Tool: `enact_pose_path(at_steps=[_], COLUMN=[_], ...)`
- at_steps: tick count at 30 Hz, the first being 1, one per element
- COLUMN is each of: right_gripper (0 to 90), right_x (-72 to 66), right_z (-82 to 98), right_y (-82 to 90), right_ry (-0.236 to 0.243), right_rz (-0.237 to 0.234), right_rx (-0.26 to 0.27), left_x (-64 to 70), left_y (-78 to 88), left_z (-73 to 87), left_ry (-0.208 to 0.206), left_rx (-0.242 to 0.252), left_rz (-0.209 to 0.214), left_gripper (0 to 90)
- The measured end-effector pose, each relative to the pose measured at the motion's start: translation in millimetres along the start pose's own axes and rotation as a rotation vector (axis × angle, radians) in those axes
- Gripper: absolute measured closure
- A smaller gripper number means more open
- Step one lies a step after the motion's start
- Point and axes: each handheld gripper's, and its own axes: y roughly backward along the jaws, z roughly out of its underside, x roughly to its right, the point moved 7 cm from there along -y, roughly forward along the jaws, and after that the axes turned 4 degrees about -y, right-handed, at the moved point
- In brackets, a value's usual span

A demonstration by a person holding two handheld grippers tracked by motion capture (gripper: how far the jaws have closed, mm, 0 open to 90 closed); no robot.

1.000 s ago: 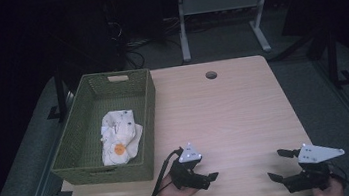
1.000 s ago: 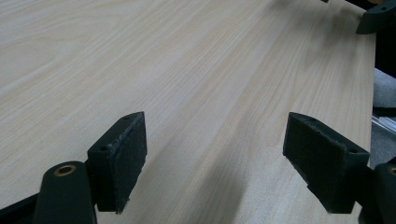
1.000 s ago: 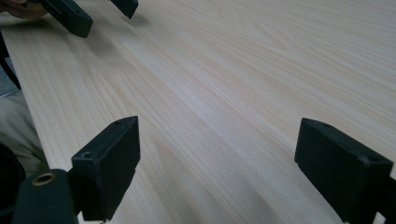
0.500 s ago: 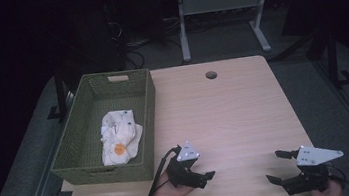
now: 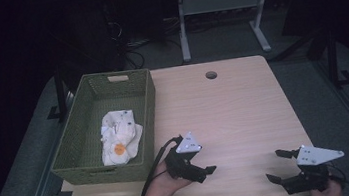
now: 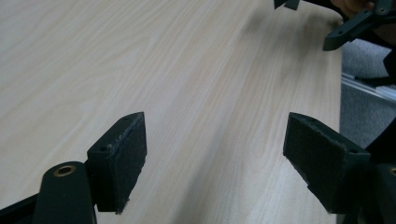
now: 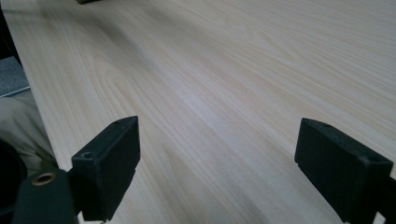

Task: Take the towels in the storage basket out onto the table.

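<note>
1. Left gripper [image 5: 206,170] low over the table [image 5: 234,106] near its front edge, jaws spread wide, holding nothing.
2. Right gripper [image 5: 277,166] at the front right corner, jaws apart, empty.
3. Cloth [image 5: 120,142], white with an orange spot, lies crumpled in the basket [image 5: 144,96] at table left.
4. Basket wall stands between cloth and left gripper; bare wood between the grippers.

A light wooden tabletop [image 5: 234,106] had a round cable hole [image 5: 211,75] near its far edge. Behind it, on grey carpet [image 5: 312,91], stood the white legs of another desk [image 5: 217,9] among dark cables [image 5: 125,38].
</note>
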Motion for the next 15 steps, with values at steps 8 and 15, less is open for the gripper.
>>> enact_pose_path(at_steps=[8,15], right_gripper=[13.8,13.8], right_x=[-1.6,-2.7], right_z=[-0.2,-0.9], right_y=[-0.1,0.4], right_ry=[0.006,0.015], right_rz=[-0.007,-0.017], right_rx=[-0.001,0.007], left_x=[-8.7,-30.4], left_y=[14.1,27.4], left_z=[-27.7,-41.3], left_ry=[-0.083,-0.071], left_rx=[-0.083,-0.147], left_rz=[0.029,0.087], left_gripper=[21.9,22.1])
